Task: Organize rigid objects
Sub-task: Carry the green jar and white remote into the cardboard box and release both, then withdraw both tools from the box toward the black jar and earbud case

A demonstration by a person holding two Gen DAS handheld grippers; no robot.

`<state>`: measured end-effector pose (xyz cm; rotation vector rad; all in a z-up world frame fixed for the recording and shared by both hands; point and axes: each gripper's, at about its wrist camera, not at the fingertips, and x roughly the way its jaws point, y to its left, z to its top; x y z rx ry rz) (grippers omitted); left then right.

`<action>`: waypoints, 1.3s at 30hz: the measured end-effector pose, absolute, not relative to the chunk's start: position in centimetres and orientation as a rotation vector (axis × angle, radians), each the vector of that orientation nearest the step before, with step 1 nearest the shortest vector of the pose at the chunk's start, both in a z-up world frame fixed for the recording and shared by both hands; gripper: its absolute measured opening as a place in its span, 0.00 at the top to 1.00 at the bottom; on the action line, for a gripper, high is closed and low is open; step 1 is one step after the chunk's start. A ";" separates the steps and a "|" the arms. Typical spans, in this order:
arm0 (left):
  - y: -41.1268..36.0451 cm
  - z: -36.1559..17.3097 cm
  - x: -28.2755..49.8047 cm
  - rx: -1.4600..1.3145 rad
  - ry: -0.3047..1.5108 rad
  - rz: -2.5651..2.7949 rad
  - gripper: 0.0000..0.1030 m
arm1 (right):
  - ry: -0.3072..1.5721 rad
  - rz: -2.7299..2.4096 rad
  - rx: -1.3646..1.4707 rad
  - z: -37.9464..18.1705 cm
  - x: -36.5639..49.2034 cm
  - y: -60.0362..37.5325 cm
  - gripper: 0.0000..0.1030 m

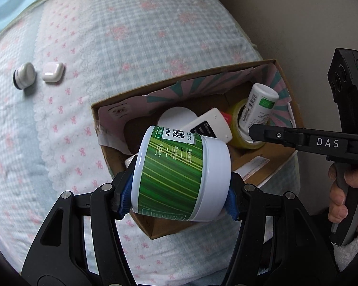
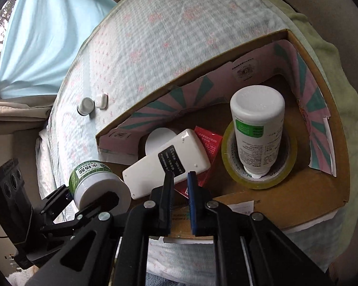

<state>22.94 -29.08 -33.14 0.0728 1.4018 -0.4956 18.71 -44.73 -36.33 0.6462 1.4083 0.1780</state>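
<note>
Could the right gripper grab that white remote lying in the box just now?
Probably yes. The right gripper hangs just above the white remote, nothing lies between them, but its jaws are nearly shut and would need opening.

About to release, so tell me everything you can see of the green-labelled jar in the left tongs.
The jar is a squat white cylinder, plastic by its look, with a green striped wrap label bearing Chinese print and its lid on. It lies tilted on its side, clamped across its ends by the left tongs on their blue pads, held above the near corner of the cardboard box. Nothing else visibly touches it.
</note>
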 end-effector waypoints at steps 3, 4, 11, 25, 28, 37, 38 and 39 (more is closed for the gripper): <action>-29.8 -32.7 22.8 0.074 1.375 -0.510 0.00 | 1.410 0.143 0.643 -37.0 18.6 -45.3 0.45; -30.1 -32.6 22.7 0.079 1.369 -0.516 0.00 | 1.404 0.122 0.649 -37.2 18.5 -45.5 0.28; -30.5 -33.2 22.6 0.124 1.394 -0.497 0.00 | 1.355 0.061 0.671 -37.2 18.0 -46.9 0.00; -28.1 -31.4 21.8 0.094 1.372 -0.465 0.00 | 1.312 0.037 0.601 -35.0 18.1 -46.4 0.00; -27.2 -30.6 21.4 0.086 1.354 -0.461 0.00 | 1.305 0.023 0.564 -34.2 17.8 -46.0 0.00; -21.7 -26.9 19.9 0.038 1.280 -0.418 0.00 | 1.261 0.038 0.393 -30.8 16.5 -42.1 0.00; -20.9 -26.5 19.8 0.034 1.272 -0.409 0.00 | 1.256 0.045 0.364 -30.4 16.4 -41.4 0.00; -20.0 -26.1 19.7 0.027 1.264 -0.401 0.00 | 1.253 0.051 0.332 -29.9 16.3 -40.6 0.00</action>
